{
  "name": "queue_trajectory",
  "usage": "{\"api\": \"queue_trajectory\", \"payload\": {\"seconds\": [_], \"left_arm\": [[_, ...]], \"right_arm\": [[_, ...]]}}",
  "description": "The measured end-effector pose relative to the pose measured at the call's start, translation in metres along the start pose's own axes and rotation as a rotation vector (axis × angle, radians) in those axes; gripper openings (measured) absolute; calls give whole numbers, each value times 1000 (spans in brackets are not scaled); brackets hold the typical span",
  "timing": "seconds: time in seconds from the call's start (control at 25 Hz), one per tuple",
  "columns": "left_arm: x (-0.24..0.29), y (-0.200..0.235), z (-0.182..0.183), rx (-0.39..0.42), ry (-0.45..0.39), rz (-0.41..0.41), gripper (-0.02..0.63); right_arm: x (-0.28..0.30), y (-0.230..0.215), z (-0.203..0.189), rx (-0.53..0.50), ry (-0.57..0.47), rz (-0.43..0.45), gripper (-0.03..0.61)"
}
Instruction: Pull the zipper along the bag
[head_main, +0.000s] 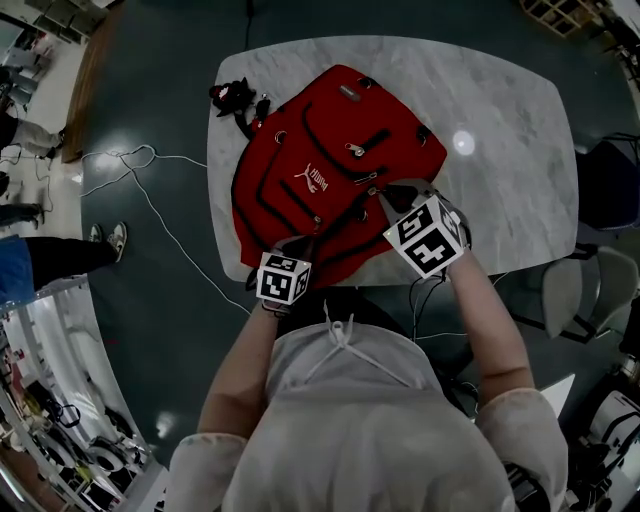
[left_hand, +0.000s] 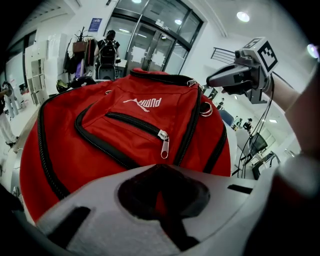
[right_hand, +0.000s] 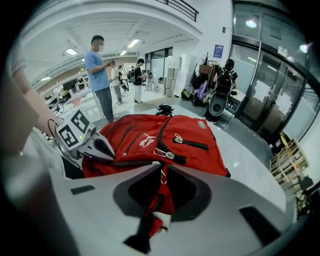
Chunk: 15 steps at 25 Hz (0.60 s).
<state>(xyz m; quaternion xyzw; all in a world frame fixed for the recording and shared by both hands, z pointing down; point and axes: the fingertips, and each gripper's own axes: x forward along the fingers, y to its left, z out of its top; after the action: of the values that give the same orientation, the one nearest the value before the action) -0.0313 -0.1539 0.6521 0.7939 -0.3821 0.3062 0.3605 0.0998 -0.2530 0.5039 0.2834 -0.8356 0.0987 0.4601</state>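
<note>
On the marble table (head_main: 520, 150), the red backpack (head_main: 340, 160) is laid flat. Its near edge is pinched by the left gripper (left_hand: 159, 200) with closed jaws, and its fabric is likewise clamped by the right gripper (right_hand: 159, 200).

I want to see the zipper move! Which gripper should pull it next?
Right. The right gripper is shut on what looks like a red pull strip of the backpack, while the left gripper pinches its near edge, probably steadying it.

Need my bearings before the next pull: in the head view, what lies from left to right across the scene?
White cable on the floor → small black item → red backpack → bare marble table → chair.
</note>
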Motion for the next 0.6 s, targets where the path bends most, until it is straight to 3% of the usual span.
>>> {"api": "queue_trajectory", "payload": {"seconds": [0.08,0.12,0.16,0.44,0.6], "left_arm": [[0,0,0,2,8,0,20],[0,0,1,3,14,1,20],[-1,0,1,3,18,2,20],[-26,-1,35,46,-75,23,20],[-64,-14,87,74,-236,11,20]], "right_arm": [[1,2,2,4,-24,-36,54],[1,3,4,26,-50,-43,150],[1,5,6,58,-78,-47,196],[-15,9,16,241,-182,-133,190],[-43,4,33,420,-336,-230,74]]}}
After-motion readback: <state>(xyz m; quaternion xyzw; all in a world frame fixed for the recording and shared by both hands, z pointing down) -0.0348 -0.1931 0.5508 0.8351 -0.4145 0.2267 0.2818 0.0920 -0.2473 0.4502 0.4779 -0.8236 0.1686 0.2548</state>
